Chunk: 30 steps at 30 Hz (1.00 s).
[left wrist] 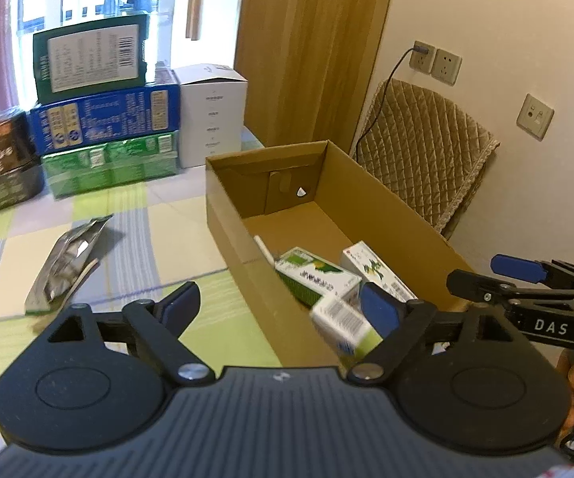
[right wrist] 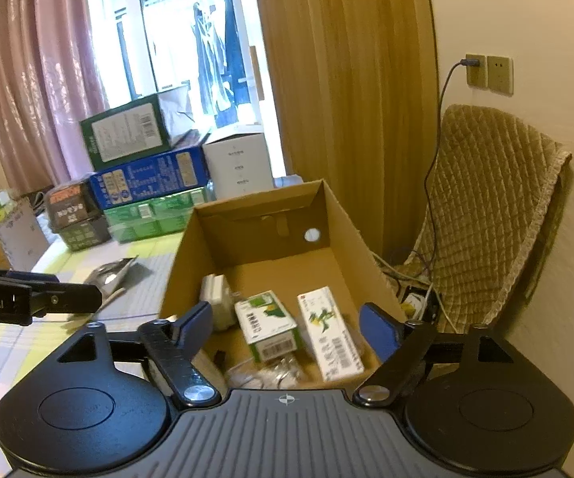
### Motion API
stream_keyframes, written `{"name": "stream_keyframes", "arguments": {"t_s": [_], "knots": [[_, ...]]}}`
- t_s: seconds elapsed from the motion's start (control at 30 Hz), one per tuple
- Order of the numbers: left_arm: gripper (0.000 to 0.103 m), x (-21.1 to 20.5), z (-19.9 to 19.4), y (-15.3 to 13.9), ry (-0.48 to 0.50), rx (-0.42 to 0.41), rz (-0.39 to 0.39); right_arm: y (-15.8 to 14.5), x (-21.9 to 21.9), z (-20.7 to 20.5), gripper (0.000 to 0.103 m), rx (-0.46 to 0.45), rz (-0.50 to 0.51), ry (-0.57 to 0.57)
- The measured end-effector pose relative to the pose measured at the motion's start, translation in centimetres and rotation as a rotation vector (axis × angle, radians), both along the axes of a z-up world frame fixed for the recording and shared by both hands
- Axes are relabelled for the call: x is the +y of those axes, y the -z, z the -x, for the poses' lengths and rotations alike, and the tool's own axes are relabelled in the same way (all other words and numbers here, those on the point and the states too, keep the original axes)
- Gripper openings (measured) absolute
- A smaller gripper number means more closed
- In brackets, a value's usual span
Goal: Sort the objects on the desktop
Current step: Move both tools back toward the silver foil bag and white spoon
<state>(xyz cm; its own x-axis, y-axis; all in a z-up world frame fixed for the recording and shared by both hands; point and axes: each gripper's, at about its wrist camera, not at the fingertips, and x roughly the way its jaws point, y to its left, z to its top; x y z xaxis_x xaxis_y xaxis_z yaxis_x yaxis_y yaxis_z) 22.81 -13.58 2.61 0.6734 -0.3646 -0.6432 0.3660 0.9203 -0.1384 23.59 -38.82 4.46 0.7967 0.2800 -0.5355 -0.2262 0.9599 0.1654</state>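
Left gripper (left wrist: 283, 310) fingers wide – blurred small box (left wrist: 343, 324) beside right pad; right gripper (right wrist: 287, 328) fingers wide over cardboard box (right wrist: 339, 223).

One cardboard box (right wrist: 339, 215), three small medicine cartons (right wrist: 269, 326), one foil pouch (left wrist: 63, 263), two hand-held grippers (left wrist: 283, 306)

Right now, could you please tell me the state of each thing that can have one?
Cardboard box: open, partly filled.
Foil pouch: lying on the table, outside the box.
Left gripper: open, empty.
Right gripper: open, empty.
Wall plug: plugged in.
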Motion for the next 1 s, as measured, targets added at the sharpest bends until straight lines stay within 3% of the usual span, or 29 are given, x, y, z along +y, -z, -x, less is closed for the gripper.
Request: {"name": "stream_keyframes", "arguments": {"t_s": [0.37, 1.0], "knots": [[0.099, 4.8, 7.3, 0.2, -0.098, -0.009, -0.035, -0.9, 2.5, 6.4, 0.101, -0.01, -0.032, -0.052], [0.101, 13.7, 13.5, 1.0, -0.28, 0.025, -0.111, -0.7, 9.2, 10.9, 0.101, 0.023, -0.04, -0.211]]}}
